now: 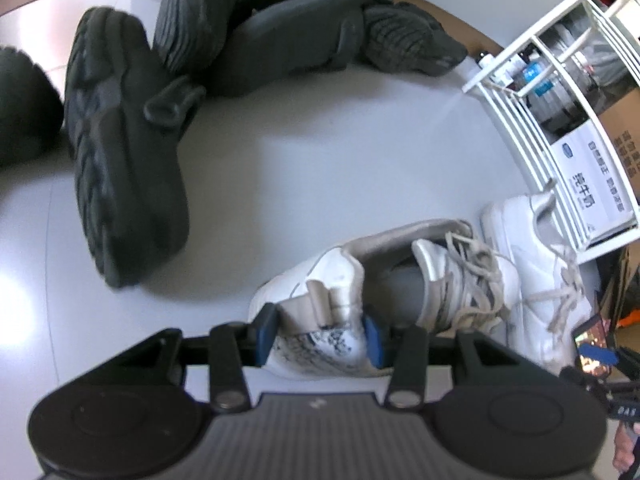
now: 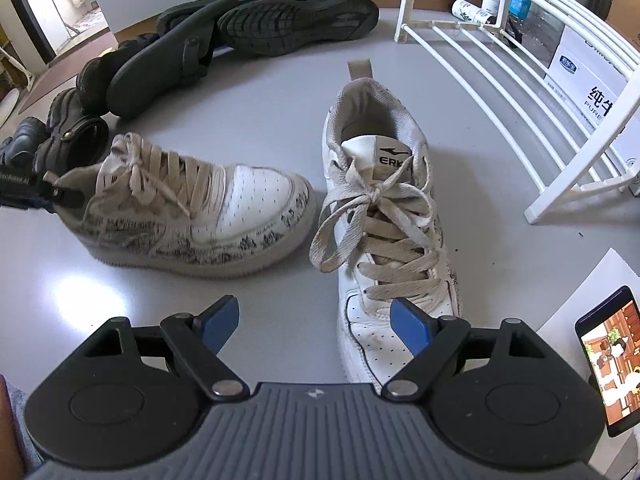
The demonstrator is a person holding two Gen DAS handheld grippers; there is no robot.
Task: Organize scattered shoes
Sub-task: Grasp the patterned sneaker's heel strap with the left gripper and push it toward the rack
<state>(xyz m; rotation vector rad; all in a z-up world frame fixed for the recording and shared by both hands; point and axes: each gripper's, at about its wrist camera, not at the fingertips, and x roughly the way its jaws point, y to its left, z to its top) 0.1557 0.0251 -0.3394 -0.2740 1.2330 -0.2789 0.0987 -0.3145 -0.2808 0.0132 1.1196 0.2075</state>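
In the left wrist view my left gripper is shut on the heel of a white sneaker with grey print, a blue pad on each side. In the right wrist view that printed sneaker lies on the grey floor, toe to the right, with the left gripper at its heel. Its mate, a white sneaker with beige laces, points its toe at my right gripper. The right gripper is open and holds nothing; its right pad hangs over the toe. This second sneaker lies beside the rack.
Several black shoes lie piled at the back, some sole up. A white slatted shoe rack stands at the right, with bottles and a white carton behind it. A lit phone lies at the right.
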